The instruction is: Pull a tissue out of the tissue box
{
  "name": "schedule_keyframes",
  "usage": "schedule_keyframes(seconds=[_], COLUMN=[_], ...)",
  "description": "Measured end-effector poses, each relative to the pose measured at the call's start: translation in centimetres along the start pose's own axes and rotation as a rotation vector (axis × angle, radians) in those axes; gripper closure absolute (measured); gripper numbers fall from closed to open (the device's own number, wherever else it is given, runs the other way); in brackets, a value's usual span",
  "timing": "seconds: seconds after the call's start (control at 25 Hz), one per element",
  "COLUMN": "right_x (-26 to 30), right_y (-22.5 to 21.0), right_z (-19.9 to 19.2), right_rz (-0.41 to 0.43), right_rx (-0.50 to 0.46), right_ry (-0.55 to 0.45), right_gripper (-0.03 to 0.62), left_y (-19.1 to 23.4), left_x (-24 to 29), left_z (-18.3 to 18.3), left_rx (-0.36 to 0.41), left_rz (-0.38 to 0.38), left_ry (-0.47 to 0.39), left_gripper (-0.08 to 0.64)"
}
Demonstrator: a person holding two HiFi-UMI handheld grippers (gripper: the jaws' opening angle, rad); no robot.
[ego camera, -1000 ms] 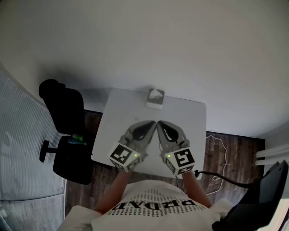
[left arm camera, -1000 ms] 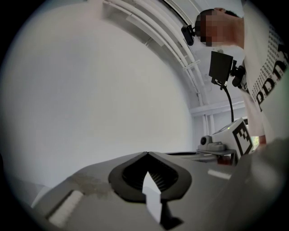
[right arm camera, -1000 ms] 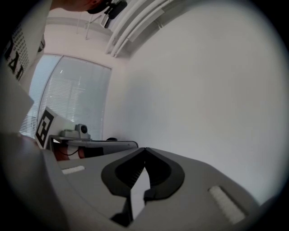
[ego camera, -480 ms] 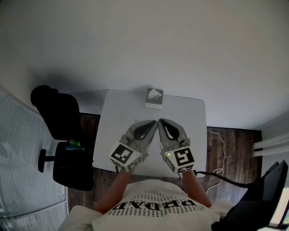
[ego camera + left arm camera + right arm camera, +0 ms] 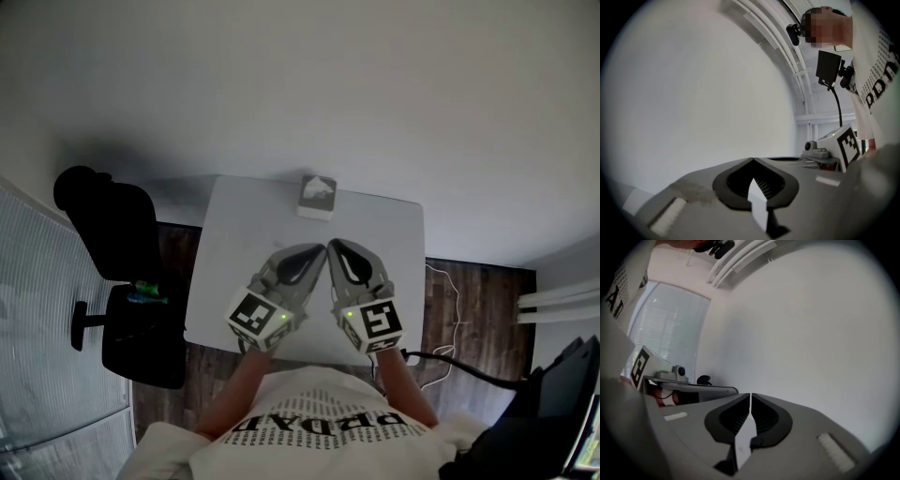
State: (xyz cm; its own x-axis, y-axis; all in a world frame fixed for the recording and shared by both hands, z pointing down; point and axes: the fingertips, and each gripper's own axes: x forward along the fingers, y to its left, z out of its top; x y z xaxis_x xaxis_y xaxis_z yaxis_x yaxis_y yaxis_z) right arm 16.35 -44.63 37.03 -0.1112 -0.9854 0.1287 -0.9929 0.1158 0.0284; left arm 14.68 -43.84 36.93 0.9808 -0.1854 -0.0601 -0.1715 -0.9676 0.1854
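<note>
The tissue box (image 5: 317, 197) stands at the far edge of the white table (image 5: 234, 253), with a white tissue sticking up from its top. My left gripper (image 5: 319, 251) and right gripper (image 5: 333, 246) hover side by side over the table's middle, pointing at the box and well short of it. In the left gripper view the left gripper (image 5: 752, 159) is shut and holds nothing. The right gripper (image 5: 750, 394) shows only a hairline slit as its jaws are opening, with nothing between them. Neither gripper view shows the box.
A black office chair (image 5: 103, 216) stands left of the table on the wooden floor. A black cable (image 5: 450, 361) runs across the floor at the right, near a dark screen (image 5: 553, 412). A plain white wall rises behind the table.
The head view has shifted a little, so the table and chair sit differently in the picture. Both grippers stay side by side and have sunk slightly over the table.
</note>
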Motion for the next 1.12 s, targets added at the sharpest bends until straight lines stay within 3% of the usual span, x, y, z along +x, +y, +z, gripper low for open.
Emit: schedule_keyframes(seconds=[0.56,1.12], right_x=[1.2,4.4], right_y=[-2.4,-4.3], right_z=[-1.4,-5.9], right_rz=[0.029,0.047], right_rx=[0.028,0.075], right_ry=[0.011,0.083], right_gripper=[0.552,0.552], left_y=[0.7,3.7], left_x=[2.1,3.9], left_z=[-0.4,-4.1], left_rx=[0.018,0.001], left_rz=[0.027,0.043], left_ry=[0.026,0.088], left_gripper=[0.569,0.569])
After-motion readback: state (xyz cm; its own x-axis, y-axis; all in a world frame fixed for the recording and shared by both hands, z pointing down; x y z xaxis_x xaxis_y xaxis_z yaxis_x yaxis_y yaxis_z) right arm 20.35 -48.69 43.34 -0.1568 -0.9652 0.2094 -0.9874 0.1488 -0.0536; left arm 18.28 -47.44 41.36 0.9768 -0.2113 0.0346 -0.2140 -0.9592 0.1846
